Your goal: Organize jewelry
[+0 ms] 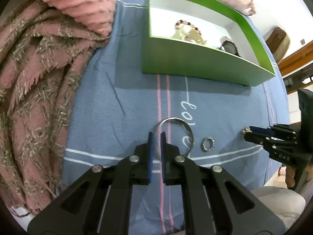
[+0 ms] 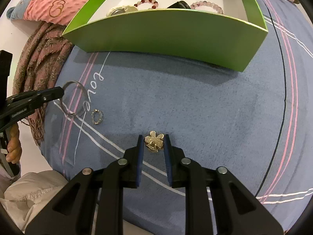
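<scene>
My left gripper (image 1: 156, 137) is shut on the rim of a thin silver bangle (image 1: 172, 118), which stands tilted over the blue sheet. The right wrist view shows the same left gripper (image 2: 61, 92) and bangle (image 2: 73, 81) at the left. My right gripper (image 2: 153, 143) is shut on a gold flower-shaped ring (image 2: 154, 141) just above the sheet. In the left wrist view the right gripper (image 1: 246, 133) is at the right edge with the flower ring (image 1: 244, 131) at its tips. A small studded ring (image 1: 208, 144) (image 2: 97, 117) lies loose on the sheet between the grippers.
An open green box (image 1: 195, 64) (image 2: 166, 35) stands beyond both grippers, with bead bracelets (image 2: 147, 2), a pale watch (image 2: 119, 10) and a dark item inside. A fringed pink scarf (image 1: 35, 90) and pink blanket (image 1: 82, 2) lie left. A person's hand (image 2: 13, 146) holds the left tool.
</scene>
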Tool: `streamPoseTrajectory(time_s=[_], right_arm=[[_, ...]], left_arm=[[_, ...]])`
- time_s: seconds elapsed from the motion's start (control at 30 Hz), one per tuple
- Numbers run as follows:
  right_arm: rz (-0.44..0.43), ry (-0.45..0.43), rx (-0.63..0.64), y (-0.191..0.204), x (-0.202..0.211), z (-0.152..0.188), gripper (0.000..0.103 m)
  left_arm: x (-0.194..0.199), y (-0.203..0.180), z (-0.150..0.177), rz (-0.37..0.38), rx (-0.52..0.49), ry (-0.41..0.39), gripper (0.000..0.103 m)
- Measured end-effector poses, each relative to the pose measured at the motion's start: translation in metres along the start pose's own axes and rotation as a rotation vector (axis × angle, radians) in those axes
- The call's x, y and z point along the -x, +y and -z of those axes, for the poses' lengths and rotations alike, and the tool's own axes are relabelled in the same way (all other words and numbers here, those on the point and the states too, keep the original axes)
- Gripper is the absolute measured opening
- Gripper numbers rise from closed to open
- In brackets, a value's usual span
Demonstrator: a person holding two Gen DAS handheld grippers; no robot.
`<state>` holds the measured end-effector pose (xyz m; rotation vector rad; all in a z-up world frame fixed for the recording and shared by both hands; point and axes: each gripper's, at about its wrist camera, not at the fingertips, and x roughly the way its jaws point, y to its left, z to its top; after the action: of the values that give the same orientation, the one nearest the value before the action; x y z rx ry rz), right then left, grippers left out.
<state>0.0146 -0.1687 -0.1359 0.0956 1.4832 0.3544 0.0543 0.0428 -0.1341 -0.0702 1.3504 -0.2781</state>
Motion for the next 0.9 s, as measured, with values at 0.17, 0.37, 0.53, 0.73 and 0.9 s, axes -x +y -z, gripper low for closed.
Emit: streamPoseTrajectory(time_s=[0.17,0.37,0.53,0.73,0.9], right_arm=[[0.005,-0.021,-0.016,-0.004,0.006,0.0,0.02],[0.022,-0.035,-0.042,-0.013,0.014,0.009,0.02],[0.038,-0.049,-0.084,-0.025,0.022,0.018,0.02],[0.037,-0.065,-0.115,-0.032,0.026,0.026,0.02],[0.027,-0.071,-0.1,-0.027,0.027,0.026,0.02]], left_arm=[[0.011,-0.012,-0.001,-0.003,-0.045,-0.024,0.006],[0.003,-0.069,0.006,0.123,-0.207,0.021,0.017],[-0.025,-0.1,0.01,0.124,-0.291,0.095,0.018],[-0.043,-0.101,0.016,0.094,-0.308,0.136,0.02],[-0.043,-0.105,0.017,0.071,-0.326,0.126,0.02]])
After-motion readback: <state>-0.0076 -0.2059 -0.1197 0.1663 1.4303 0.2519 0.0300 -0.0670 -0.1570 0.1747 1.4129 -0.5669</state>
